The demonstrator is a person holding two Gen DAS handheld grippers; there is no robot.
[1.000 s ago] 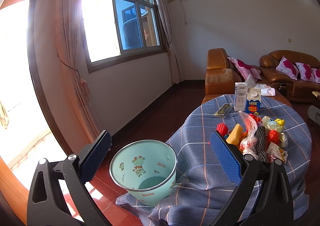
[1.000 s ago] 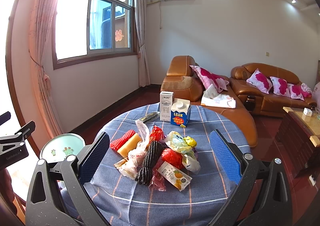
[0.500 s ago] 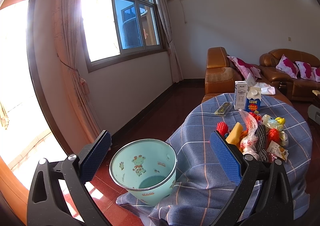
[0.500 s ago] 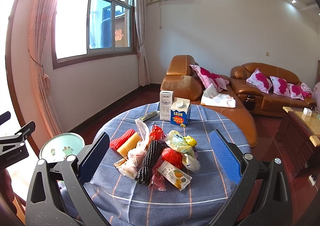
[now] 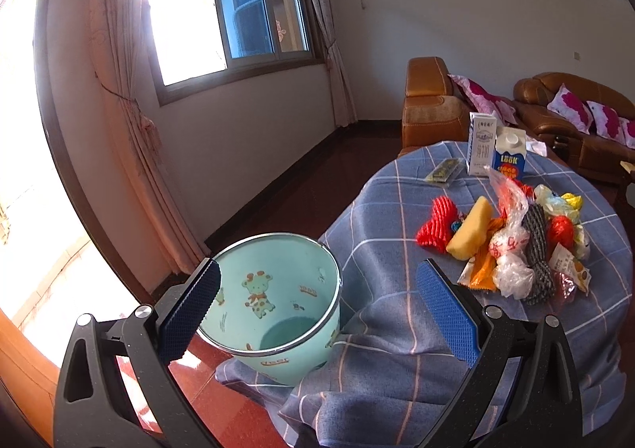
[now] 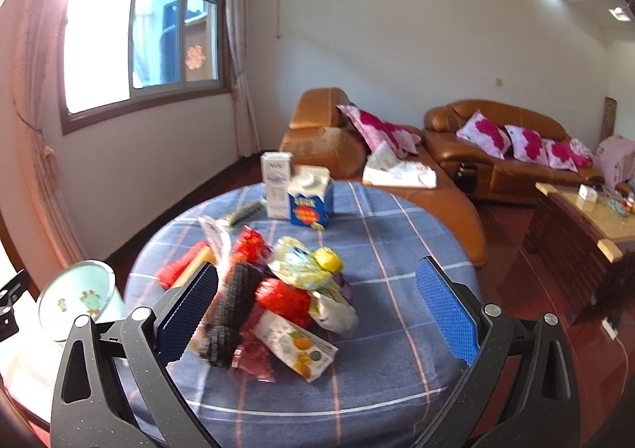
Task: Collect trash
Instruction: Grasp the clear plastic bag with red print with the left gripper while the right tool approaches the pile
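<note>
A pile of trash (image 6: 278, 297) lies on the round table with the blue checked cloth (image 6: 397, 249): red and black foam nets, plastic bags, snack wrappers, a yellow piece. It also shows in the left wrist view (image 5: 512, 245). A mint green bin (image 5: 274, 305) with cartoon prints stands on the floor at the table's left; it shows in the right wrist view (image 6: 77, 299) too. My left gripper (image 5: 317, 313) is open and empty above the bin and cloth edge. My right gripper (image 6: 317, 309) is open and empty, just above the pile.
Two cartons, white (image 6: 277, 186) and blue (image 6: 311, 201), stand at the table's far side beside a dark flat packet (image 6: 244, 211). Brown leather sofas (image 6: 496, 154) with pink cushions stand behind. A wooden coffee table (image 6: 587, 225) is at right. Window and curtains are at left.
My right gripper has moved forward and to the right, closer to the pile; its view is blurred by motion. My left gripper has turned slightly right, toward the table. Both stay open.
</note>
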